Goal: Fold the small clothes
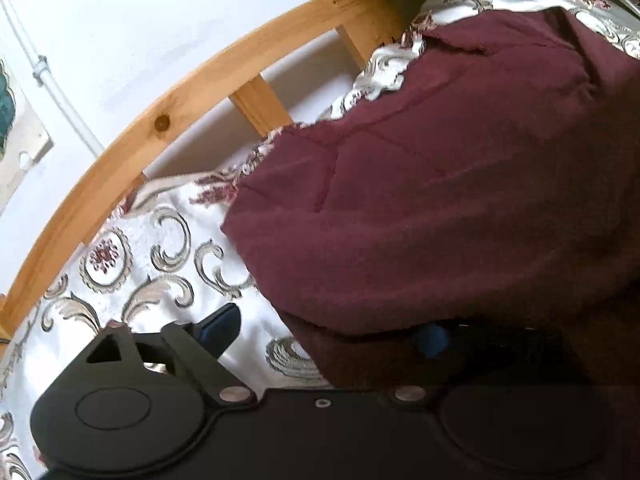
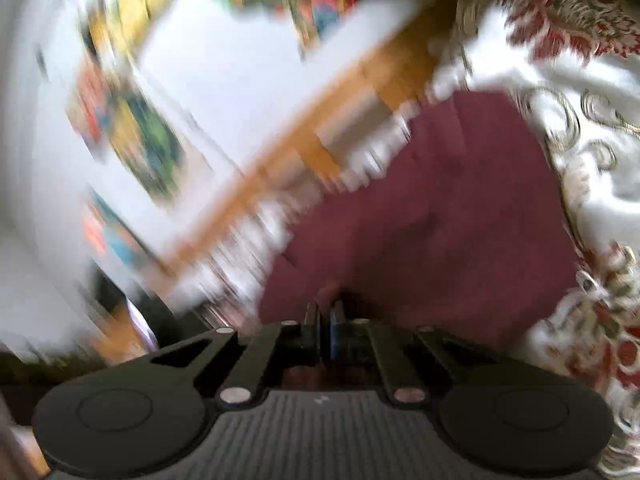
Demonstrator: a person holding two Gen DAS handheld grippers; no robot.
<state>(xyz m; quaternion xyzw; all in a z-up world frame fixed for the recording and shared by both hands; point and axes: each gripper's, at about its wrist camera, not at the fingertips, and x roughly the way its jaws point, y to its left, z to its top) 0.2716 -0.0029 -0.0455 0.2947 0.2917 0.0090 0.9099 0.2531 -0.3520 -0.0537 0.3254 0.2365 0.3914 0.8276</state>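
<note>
A maroon garment (image 1: 440,200) lies spread on the patterned bedspread (image 1: 168,248). In the left wrist view my left gripper (image 1: 328,332) is open: its left finger (image 1: 220,328) rests over the bedspread, and its right finger is draped under the garment's near edge, only a blue pad showing. In the right wrist view, which is blurred by motion, my right gripper (image 2: 324,320) is shut on the near edge of the maroon garment (image 2: 440,220), the fabric pinched between the two pads.
A wooden bed rail with slats (image 1: 160,120) runs along the far edge of the bedspread, with a white wall and pictures behind it. The rail also shows in the right wrist view (image 2: 312,120). The bedspread (image 2: 592,168) continues to the right.
</note>
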